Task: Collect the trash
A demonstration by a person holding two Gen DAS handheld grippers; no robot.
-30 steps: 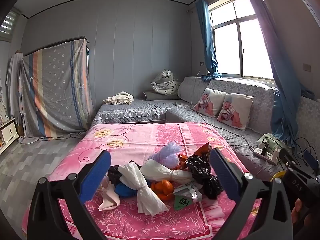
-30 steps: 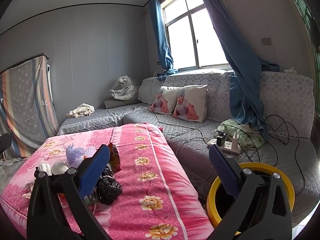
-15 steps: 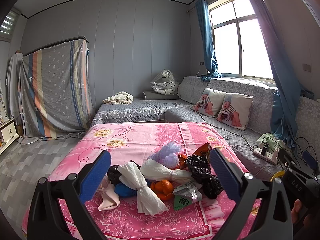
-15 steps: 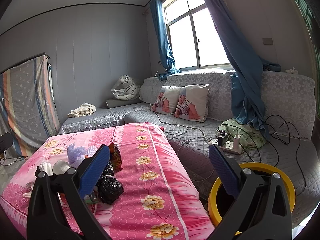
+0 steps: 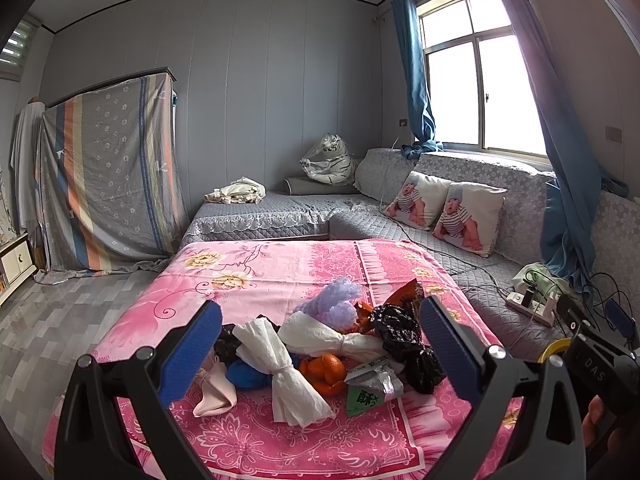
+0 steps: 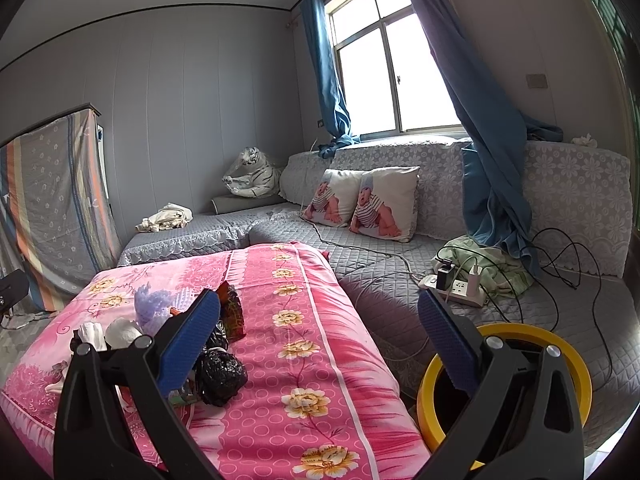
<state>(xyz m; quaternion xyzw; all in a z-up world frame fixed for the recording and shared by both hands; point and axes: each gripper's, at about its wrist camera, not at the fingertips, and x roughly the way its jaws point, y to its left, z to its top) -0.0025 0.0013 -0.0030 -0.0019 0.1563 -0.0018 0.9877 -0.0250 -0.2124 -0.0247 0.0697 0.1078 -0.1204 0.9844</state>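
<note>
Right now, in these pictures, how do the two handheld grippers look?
The left gripper and the right gripper look alike: black forked frames with round silver bolt heads, and flat blue ribbed pads lining the jaws. In the left wrist view, the right gripper's black body carries the white letters DAS.

Pink florals against grey quilting, with blue accents throughout

The worktop cover [image 5: 280,268] is hot pink with cream-yellow flowers and a circle-dotted band; the trash on it runs white tissue bundles [image 5: 280,364], a lilac bag [image 5: 334,304], glossy black bags [image 5: 400,334], an orange fruit [image 5: 326,366] and a green-and-silver wrapper [image 5: 366,392]. Both the left claw [image 5: 320,354] and the right claw [image 6: 318,342] are black with blue pads. The bin [image 6: 576,364] has a yellow rim (dark inside). The sofa [image 6: 560,192] wears grey with white flowers, the curtains [image 6: 488,148] are blue, the hanging sheet [image 5: 108,176] grey with orange, blue and cream stripes.
</note>
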